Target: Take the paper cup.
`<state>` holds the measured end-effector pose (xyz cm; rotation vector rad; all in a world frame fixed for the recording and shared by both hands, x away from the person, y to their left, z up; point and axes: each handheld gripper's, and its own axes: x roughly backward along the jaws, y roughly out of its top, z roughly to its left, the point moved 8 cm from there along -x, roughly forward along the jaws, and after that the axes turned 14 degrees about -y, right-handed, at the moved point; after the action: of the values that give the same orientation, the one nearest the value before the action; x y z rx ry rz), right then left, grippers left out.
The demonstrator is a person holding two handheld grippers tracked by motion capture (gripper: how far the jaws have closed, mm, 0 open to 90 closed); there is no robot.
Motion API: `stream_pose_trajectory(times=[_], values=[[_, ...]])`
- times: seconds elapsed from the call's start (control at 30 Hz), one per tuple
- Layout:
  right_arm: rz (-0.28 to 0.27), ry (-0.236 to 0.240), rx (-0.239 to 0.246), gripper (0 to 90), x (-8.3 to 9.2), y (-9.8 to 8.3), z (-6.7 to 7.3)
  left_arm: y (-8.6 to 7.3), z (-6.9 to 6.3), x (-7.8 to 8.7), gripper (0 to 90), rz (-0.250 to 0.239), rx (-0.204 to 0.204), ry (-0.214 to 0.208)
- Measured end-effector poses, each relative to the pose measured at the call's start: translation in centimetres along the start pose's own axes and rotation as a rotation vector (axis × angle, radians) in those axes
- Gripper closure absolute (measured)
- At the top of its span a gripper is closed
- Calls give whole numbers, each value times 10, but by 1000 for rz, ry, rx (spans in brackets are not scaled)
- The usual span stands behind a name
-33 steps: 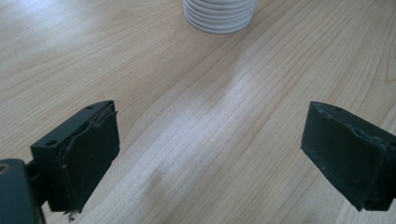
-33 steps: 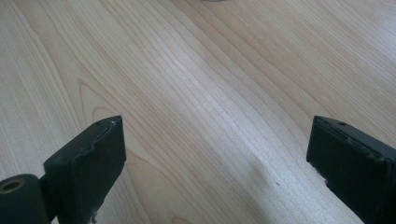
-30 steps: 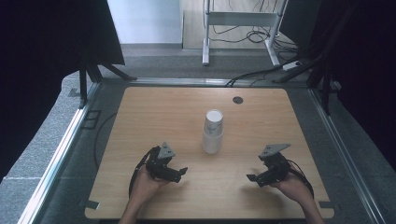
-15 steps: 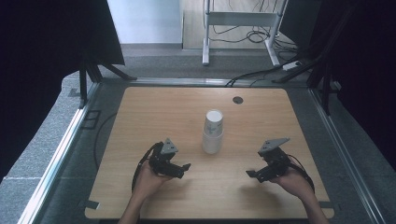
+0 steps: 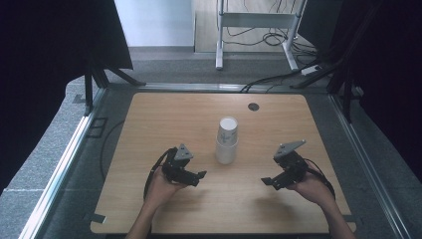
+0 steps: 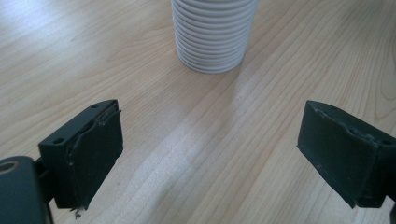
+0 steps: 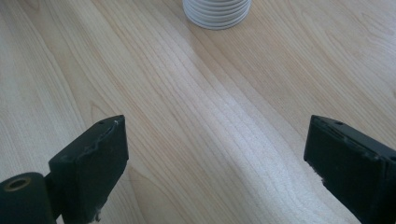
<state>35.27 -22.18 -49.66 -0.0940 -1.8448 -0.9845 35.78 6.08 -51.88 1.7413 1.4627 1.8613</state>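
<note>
At mid-table the stack of paper cups [image 5: 227, 141] stands upright and untouched between the left gripper [image 5: 198, 175] and right gripper [image 5: 267, 181] — both with jaws wide apart, just easing inward with nothing between them, so I judge the work barely begun. The left gripper view shows the nested rims [image 6: 212, 37] as ribbed rings — detail the high view blurs — while the high view alone shows the stack's full height.

I note the cup stack [image 6: 215, 35] is cut off by the frame's upper edge in both gripper views; its print is too small to read.

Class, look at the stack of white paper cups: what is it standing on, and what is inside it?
The stack of cups stands rims-down on the bare wooden table. Its inside is covered.
</note>
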Motion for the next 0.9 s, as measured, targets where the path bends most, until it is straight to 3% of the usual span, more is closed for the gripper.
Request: stream_pose_trajectory(times=[0.9], values=[[25,28,18,96,3,34,-9,25,8,-8,68,-2,-36,-3]])
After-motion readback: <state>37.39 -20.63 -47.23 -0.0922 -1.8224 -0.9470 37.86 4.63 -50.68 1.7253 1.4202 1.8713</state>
